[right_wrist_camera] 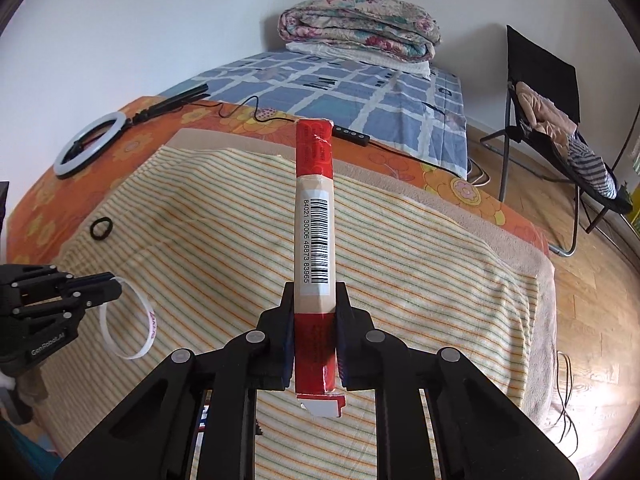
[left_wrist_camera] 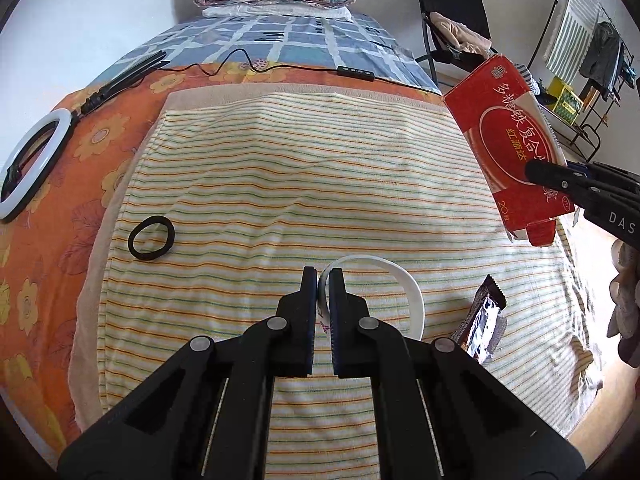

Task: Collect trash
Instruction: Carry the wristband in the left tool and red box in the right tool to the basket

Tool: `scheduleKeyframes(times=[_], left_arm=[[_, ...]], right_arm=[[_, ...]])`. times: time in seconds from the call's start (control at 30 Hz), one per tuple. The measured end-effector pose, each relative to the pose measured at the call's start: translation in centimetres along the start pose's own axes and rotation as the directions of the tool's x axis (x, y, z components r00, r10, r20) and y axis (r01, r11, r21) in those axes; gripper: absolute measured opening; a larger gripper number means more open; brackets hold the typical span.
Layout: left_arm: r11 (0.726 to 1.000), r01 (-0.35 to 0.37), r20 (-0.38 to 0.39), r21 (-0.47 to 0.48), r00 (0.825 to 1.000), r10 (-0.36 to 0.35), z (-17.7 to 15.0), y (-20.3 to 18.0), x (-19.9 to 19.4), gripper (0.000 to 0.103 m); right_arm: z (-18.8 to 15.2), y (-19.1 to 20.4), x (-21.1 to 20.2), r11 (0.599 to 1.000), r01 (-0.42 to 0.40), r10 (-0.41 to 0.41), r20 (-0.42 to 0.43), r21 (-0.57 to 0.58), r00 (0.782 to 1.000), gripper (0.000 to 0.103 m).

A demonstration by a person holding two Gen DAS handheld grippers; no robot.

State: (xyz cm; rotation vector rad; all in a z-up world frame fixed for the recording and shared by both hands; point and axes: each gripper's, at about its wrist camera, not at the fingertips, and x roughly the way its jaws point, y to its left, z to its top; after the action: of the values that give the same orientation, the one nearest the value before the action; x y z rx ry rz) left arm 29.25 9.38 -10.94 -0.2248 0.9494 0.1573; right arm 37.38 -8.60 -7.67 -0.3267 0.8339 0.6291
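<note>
Left gripper fingers nearly together, clamped; right gripper fingers likewise pinched, both raised.

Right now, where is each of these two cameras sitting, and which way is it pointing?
Left wrist: on the left gripper, looking along its fingers down the bed; it pinches a white wristband; the right gripper shows at right.
Right wrist: on the right gripper, looking toward the folded quilt; it clamps a red box; the left gripper shows at left.
Shared: striped towel, black hair tie, ring light.
</note>
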Motion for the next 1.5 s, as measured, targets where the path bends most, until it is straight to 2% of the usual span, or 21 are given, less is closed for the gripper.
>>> scheduleKeyframes(times=[0.43,0.67,0.87,1.03,1.5], left_arm=[[0.999,0.034,0.062,0.014,0.997,-0.035,-2.7,-0.4,-7.5,0.004],[0.998,0.05,0.081,0.025,0.995,-0.052,-5.7,-0.5,-11.7,0.004],[0.998,0.054,0.086,0.032,0.995,-0.056,-9.1,-0.9,-14.5,0.004],[0.997,0.049,0.074,0.052,0.996,-0.053,-11.9,-1.5,-15.9,0.004],[0.996,0.09,-0.036,-0.014,0.995,-0.091,-21.5,-1.4,-16.2,0.004]], right_arm=[[-2.7,3.0,-7.3,0.995,-0.093,0.093,0.016,0.03,0.996,0.014],[-5.6,5.2,-11.1,0.988,-0.15,0.15,0.013,0.035,0.989,0.015],[-8.6,7.2,-13.7,0.986,-0.165,0.165,0.007,0.026,0.986,0.015],[-11.3,8.8,-15.5,0.983,-0.178,0.178,-0.003,0.034,0.984,0.015],[-20.1,14.2,-18.6,0.971,-0.238,0.24,-0.074,0.029,0.968,0.015]])
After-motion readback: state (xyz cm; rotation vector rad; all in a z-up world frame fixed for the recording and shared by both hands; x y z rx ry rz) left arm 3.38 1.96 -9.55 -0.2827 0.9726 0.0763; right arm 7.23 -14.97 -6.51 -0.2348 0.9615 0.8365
